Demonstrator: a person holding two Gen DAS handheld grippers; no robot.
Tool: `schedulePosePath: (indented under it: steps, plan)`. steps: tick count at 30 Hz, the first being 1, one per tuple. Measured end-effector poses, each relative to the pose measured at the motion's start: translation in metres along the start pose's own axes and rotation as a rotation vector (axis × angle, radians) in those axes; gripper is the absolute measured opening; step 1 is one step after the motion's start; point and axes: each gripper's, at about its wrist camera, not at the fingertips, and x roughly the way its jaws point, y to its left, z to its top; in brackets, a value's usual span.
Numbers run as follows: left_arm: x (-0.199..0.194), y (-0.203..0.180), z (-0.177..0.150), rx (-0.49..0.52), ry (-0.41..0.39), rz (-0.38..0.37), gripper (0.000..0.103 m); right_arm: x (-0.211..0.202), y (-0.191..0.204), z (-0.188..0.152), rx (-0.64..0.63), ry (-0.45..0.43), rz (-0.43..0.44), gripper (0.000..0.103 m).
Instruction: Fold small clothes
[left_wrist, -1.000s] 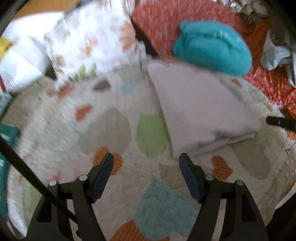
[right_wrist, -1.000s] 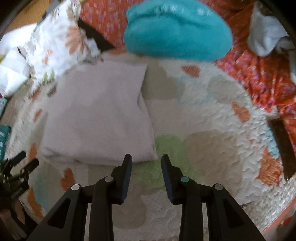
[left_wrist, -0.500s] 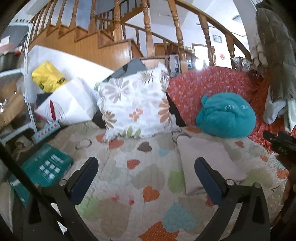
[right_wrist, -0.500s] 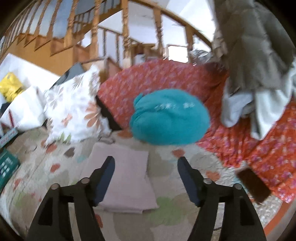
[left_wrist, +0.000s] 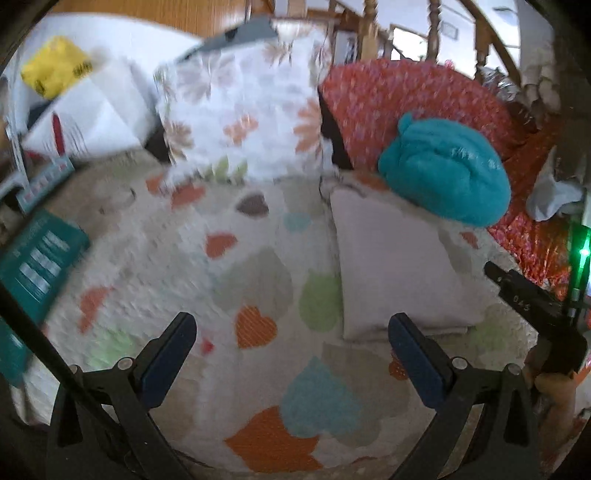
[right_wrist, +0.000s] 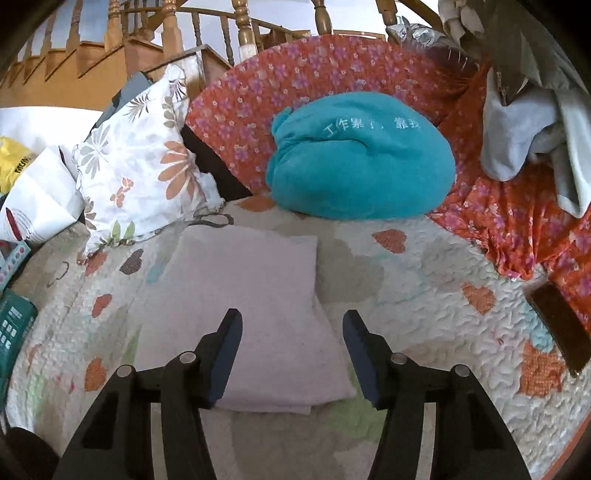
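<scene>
A pale pink garment (right_wrist: 251, 302) lies folded into a flat rectangle on the heart-patterned quilt (right_wrist: 424, 295). In the left wrist view the same folded garment (left_wrist: 391, 258) sits right of centre. My left gripper (left_wrist: 291, 332) hangs above the quilt, wide open and empty, with the garment beyond its right finger. My right gripper (right_wrist: 291, 332) hovers over the garment's near right corner; its jaws are closing and the pads touch nothing. The right gripper's black body (left_wrist: 532, 306) shows at the right edge of the left wrist view.
A teal bundle (right_wrist: 362, 158) rests behind the garment against an orange floral cushion (right_wrist: 332, 70). A white flowered pillow (right_wrist: 140, 173) stands at the back left. A teal box (left_wrist: 37, 258) lies at the left edge, a dark flat object (right_wrist: 561, 325) at the right, and grey clothes (right_wrist: 524, 125) at the back right.
Both grippers have lifted and drawn back from the folded garment, with their views swinging up and down again. The left jaws have spread wide; the right jaws opened, then narrowed a little.
</scene>
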Motion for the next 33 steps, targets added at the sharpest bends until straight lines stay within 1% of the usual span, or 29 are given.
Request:
schedulePosePath:
  steps: [1,3,6,9,14,19,22,25,29,33]
  plan:
    - [0.011,-0.001,-0.002,-0.006,0.027,-0.003,0.103,0.005,-0.003,-0.001,0.004,0.010,-0.008,0.061]
    - [0.037,-0.003,-0.008,-0.017,0.085,-0.003,0.103,0.015,-0.010,-0.004,0.037,0.045,0.007,0.061]
    - [0.066,-0.005,-0.017,-0.018,0.143,0.016,0.103,0.030,-0.016,-0.008,0.056,0.079,0.007,0.061]
    - [0.086,-0.003,-0.025,-0.015,0.182,0.038,0.103,0.039,-0.019,-0.010,0.065,0.093,0.008,0.061]
    - [0.113,0.004,-0.037,0.006,0.209,0.114,0.103,0.053,-0.020,-0.014,0.057,0.110,-0.006,0.061]
    - [0.132,0.013,-0.044,-0.006,0.258,0.142,0.103,0.061,-0.019,-0.017,0.042,0.120,-0.006,0.061]
    - [0.136,0.017,-0.046,-0.036,0.255,0.139,0.103,0.065,-0.016,-0.020,0.031,0.130,-0.007,0.061]
    - [0.139,0.017,-0.046,-0.039,0.250,0.140,0.103,0.068,-0.012,-0.022,0.006,0.134,-0.023,0.061]
    - [0.141,0.020,-0.047,-0.060,0.255,0.119,0.103,0.068,-0.004,-0.025,-0.036,0.110,-0.045,0.061]
    - [0.142,0.024,-0.047,-0.059,0.276,0.086,0.103,0.068,0.003,-0.026,-0.063,0.092,-0.064,0.061]
